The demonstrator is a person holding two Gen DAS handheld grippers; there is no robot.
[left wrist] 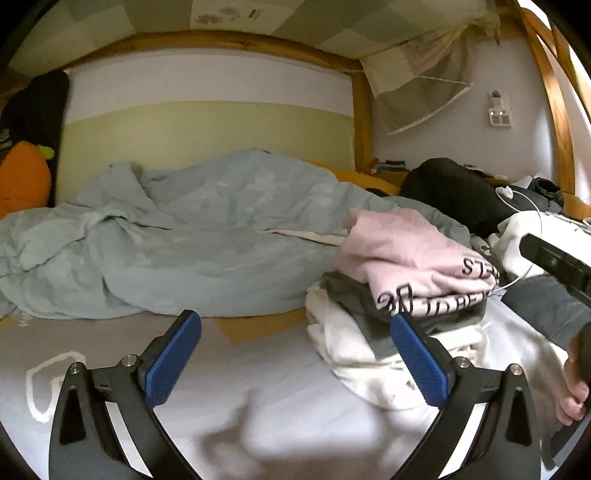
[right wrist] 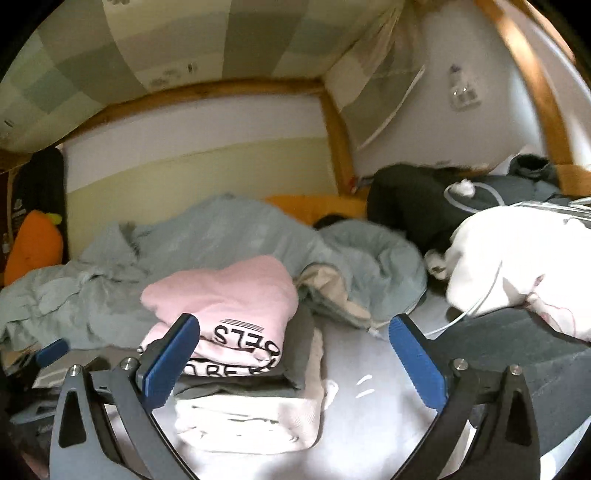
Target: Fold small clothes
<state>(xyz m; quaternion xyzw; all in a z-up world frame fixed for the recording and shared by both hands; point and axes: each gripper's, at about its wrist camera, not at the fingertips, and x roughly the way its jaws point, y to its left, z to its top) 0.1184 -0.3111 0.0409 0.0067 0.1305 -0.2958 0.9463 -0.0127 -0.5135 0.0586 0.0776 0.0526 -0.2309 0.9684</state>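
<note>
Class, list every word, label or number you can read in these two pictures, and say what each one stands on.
"ELS", upside down: black print on the pink folded top, the top of the stack of folded clothes.
"BE": more black print lower on that top, partly hidden by folds; the rest cannot be read.
Small print on the checked fabric overhead: too small and blurred.
White outline on the bed sheet: a drawn shape, not legible text.

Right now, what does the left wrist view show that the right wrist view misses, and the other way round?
Left wrist only: a hand at the right edge and a white outline print on the sheet. Right wrist only: the white garment heap, seen in full. Both: the pink top on the folded stack, the rumpled blue duvet, and open, empty jaws.
</note>
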